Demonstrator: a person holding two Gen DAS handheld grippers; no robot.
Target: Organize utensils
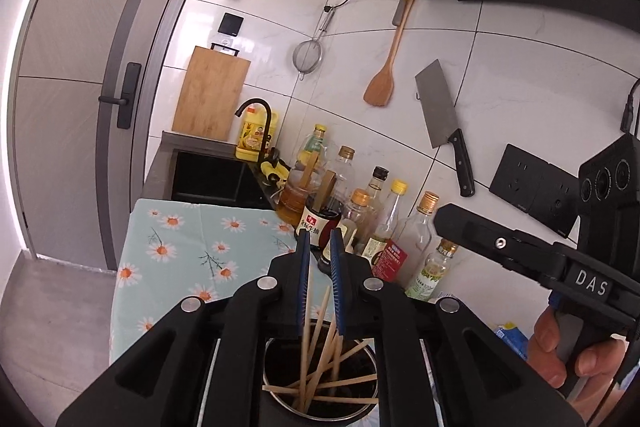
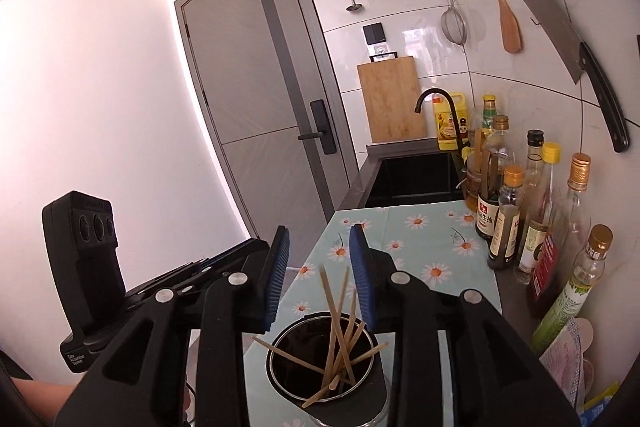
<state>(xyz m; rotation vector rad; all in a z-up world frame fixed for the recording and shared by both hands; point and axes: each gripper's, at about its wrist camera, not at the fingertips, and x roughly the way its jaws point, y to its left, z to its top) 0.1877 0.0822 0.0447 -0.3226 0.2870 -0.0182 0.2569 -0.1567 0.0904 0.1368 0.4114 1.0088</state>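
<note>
Left gripper [image 1: 320,259]: I see its blue pads nearly together, only a narrow slit between them. Nothing is pinched at the tips. It hangs just above the cup.
Right gripper [image 2: 320,267]: fingers clearly apart, nothing clamped. Chopstick tops rise into the gap from below, but I cannot see the pads pressing on any.
Cup [image 2: 280,359]: round metal cup, dark inside, standing upright on the cloth directly under both grippers.
Chopsticks [image 2: 334,343]: a loose bunch of pale wooden sticks inside the cup, leaning every way and crossing. Several tips poke over the rim, one sticks out toward the left in the right wrist view.
Cloth [image 1: 188,239]: light blue with daisies, spread over the counter under the cup.
Bottles [image 2: 508,211]: a row of sauce and oil bottles along the tiled wall, near the cup but not touching it.
Sink [image 2: 416,179]: dark basin beyond the cloth, black tap beside it.
Wall: cleaver [image 1: 440,111], wooden spatula [image 1: 384,75] and strainer [image 1: 307,57] hang on the tiles. A cutting board [image 1: 210,95] leans behind the sink.
Hand [image 1: 560,355]: fingers wrapped on the right gripper's handle, at the right edge of the left wrist view.
</note>
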